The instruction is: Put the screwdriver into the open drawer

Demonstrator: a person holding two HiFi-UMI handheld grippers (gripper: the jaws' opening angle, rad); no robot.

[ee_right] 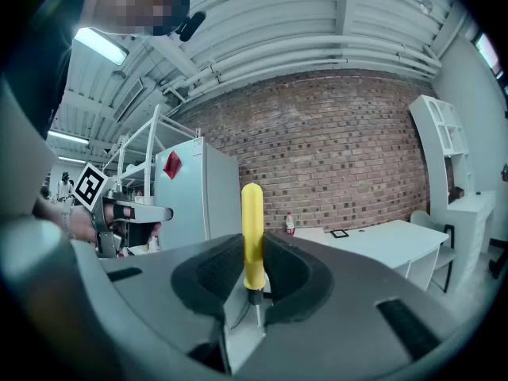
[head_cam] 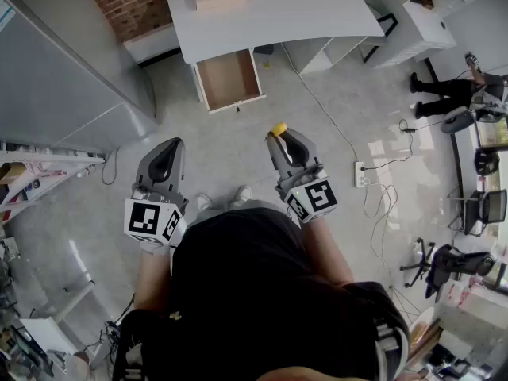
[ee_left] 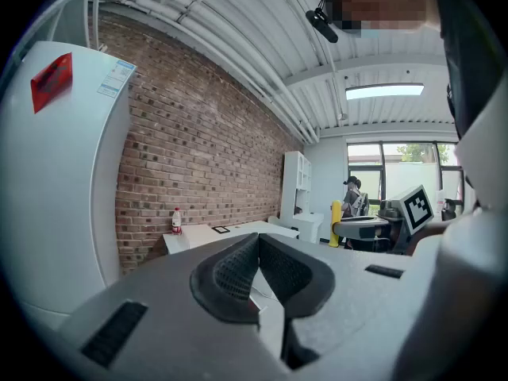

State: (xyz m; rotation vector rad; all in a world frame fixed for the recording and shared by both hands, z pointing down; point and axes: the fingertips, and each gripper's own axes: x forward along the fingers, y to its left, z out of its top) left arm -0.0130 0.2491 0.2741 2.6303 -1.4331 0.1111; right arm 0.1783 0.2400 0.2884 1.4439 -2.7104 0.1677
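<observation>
**Screwdriver in the right gripper, drawer well ahead**

The room has a grey floor (head_cam: 238, 145), with a brick wall (head_cam: 127, 2) and a white desk (head_cam: 302, 6) at the far side. In front of the person, at about 11 o'clock, the left gripper (head_cam: 168, 151) has its jaws pressed together with nothing between them. At 12 o'clock, under the desk, the drawer (head_cam: 230, 78) stands pulled out and looks empty. At 1 o'clock the right gripper (head_cam: 287, 145) pinches the screwdriver (head_cam: 279, 128) by its yellow handle, which stands upright, well apart from the drawer.

I judge the grip rather small, so the screwdriver could turn or slip during the walk. A cable (head_cam: 317, 101) lying on the floor at 1 o'clock could catch a foot. A release too early would drop the screwdriver beside the drawer.
</observation>
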